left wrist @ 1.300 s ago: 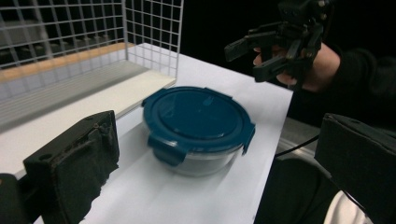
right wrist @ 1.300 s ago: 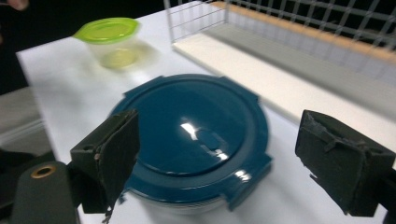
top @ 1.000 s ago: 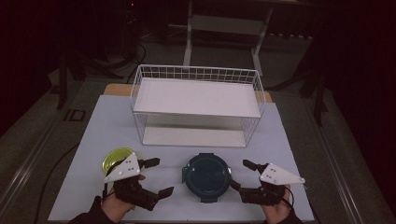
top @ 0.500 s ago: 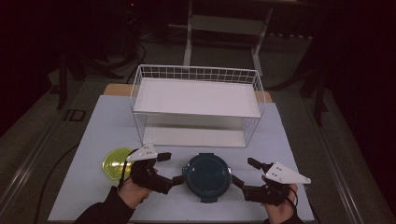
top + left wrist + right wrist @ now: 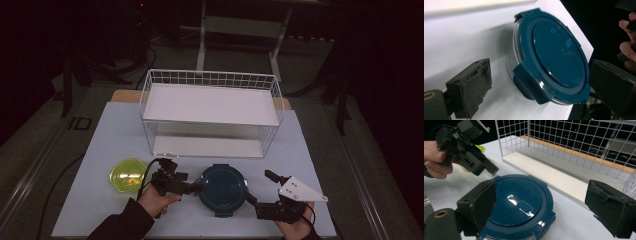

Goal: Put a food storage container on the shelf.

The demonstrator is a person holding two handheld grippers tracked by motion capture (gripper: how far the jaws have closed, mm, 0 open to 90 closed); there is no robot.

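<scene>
A round container with a dark teal clip-on lid (image 5: pixel 222 189) sits near the table's front edge. My left gripper (image 5: pixel 184 177) reaches in from its left, open, with one jaw tip at the lid's left rim. In the left gripper view the lid (image 5: pixel 554 57) and one of its clip tabs lie between the open left gripper (image 5: pixel 544 83). My right gripper (image 5: pixel 260 186) stands open at the container's right side. The right gripper view looks over the lid (image 5: pixel 519 202) between the spread right gripper (image 5: pixel 546 205), with the left gripper (image 5: pixel 467 153) beyond it.
A white wire basket with a flat shelf (image 5: pixel 212 111) stands across the back of the white table (image 5: pixel 320 165); its mesh wall (image 5: pixel 564 142) rises just behind the container. A yellow-green dish (image 5: pixel 128 174) lies left of my left hand.
My left gripper has moved right, from over the yellow-green dish to the teal lid's left rim. The right gripper has barely shifted.
</scene>
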